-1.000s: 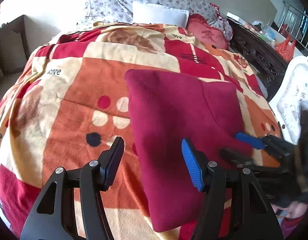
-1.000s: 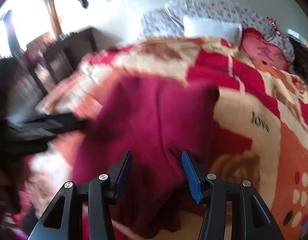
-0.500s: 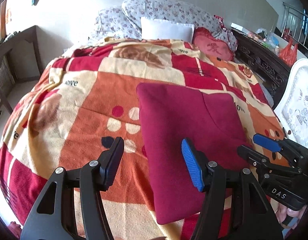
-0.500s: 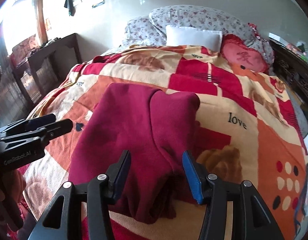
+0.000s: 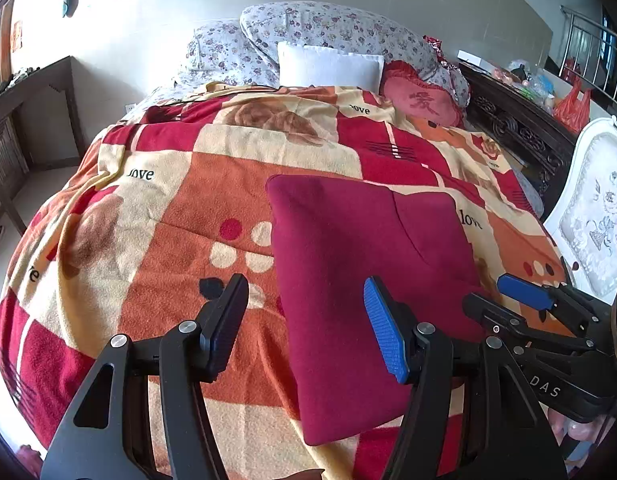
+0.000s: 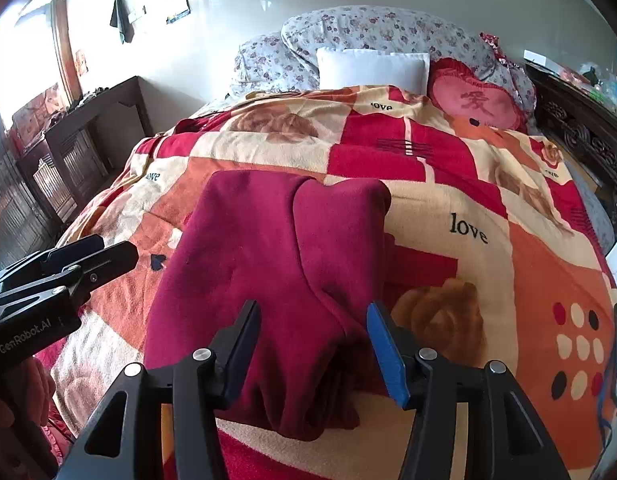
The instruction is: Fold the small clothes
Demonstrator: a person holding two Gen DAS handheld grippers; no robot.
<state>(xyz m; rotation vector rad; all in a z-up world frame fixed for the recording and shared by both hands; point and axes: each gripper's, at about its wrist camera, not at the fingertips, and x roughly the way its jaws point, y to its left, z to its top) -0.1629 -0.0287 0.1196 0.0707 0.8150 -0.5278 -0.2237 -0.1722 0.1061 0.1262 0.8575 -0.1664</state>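
**Folded maroon garment on the bed, both claws spread and empty**

The maroon garment (image 5: 360, 292) lies folded on the patchwork blanket (image 5: 156, 216) that covers the bed, its long side running from 6 toward 12 o'clock. In the right wrist view the garment (image 6: 268, 264) shows a second layer lapped over its 3 o'clock half, with bunched edges at the near end (the fold there looks thick and loose).

The left claw (image 5: 306, 326) hovers above the near end of the blanket with its jaws wide apart and nothing between them; the blue pad sits over the garment's 9 o'clock edge, the black one over bare blanket. The right claw (image 6: 314, 344) is likewise spread and holds nothing, its jaws straddling the garment's near end.

Each claw appears in the other's view: the right claw (image 5: 520, 306) at 3 o'clock, the left claw (image 6: 88, 254) at 9 o'clock.

At 12 o'clock lie a white pillow (image 5: 328, 66), floral pillows (image 5: 328, 26) and a red heart cushion (image 5: 422, 100).
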